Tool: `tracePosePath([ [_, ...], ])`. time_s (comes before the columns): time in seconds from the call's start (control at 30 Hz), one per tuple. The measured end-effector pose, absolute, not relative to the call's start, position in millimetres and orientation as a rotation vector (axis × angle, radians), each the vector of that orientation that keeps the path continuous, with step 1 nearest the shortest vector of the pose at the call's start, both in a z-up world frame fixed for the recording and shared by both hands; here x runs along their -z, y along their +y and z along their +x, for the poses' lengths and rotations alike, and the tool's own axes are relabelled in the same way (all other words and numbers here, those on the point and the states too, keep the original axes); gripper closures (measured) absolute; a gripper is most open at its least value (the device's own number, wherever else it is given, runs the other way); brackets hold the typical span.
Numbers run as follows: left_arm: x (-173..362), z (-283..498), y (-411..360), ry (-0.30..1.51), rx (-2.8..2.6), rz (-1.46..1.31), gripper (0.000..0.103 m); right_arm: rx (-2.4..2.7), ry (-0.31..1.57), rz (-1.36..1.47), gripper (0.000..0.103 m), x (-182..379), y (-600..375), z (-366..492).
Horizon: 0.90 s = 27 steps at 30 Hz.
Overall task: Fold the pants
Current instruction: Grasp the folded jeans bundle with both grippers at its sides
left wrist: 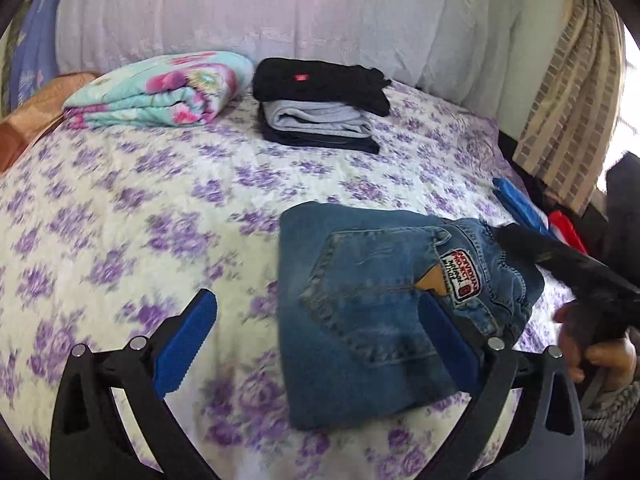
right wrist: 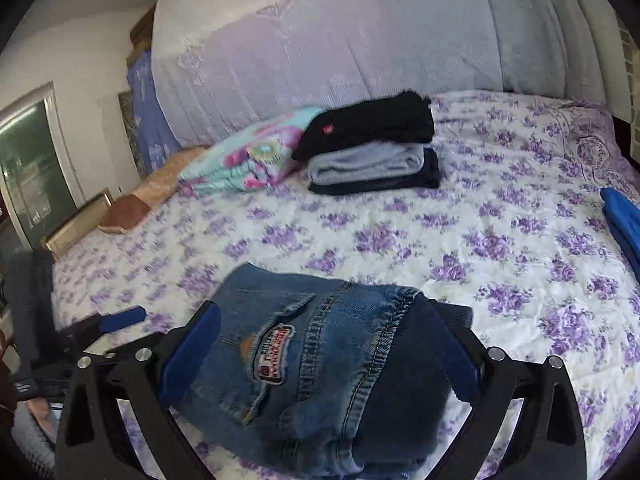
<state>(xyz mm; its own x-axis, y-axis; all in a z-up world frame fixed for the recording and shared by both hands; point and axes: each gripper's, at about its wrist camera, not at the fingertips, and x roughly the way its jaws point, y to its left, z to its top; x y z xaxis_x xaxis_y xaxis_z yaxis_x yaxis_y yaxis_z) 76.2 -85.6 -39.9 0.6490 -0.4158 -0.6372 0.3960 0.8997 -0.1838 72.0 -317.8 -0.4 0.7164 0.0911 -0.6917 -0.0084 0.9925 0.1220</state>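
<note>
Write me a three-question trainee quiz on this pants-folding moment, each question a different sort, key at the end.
1. True or false: the folded jeans lie on the floral bedspread apart from the stack of folded clothes.
2. Multiple choice: what sits on top of that stack? A) a black garment with a small red tag B) a white towel C) a yellow shirt
3. Fill in: the left claw is ____, one finger on bare bedspread and the other over the jeans; the right claw has a finger on each side of the jeans.

Key: 1 true; 2 A, the black garment; 3 open.
</note>
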Motion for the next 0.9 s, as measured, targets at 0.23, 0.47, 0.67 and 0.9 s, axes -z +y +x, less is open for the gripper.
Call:
tracePosePath([
  [0.23,91,114,-103,0.878,0.464,-0.076,0.004,0.018,0.791,-0.055,0.003,30,-300,78],
  [0.47,78,104,-84,0.859,0.420,-0.115,0.004,-0.019,0.626,0.061,0.004,-4,-317,41],
  [0.67,52,79,-70,0.800,0.370,-0.057,0.004,0.024,0.616,0.214,0.004,-13,-364,-2],
  [0.9,61,56,-81,0.846,0.407,-0.086,0.004,-0.071,0.668,0.555,0.004,22,-402,-40],
])
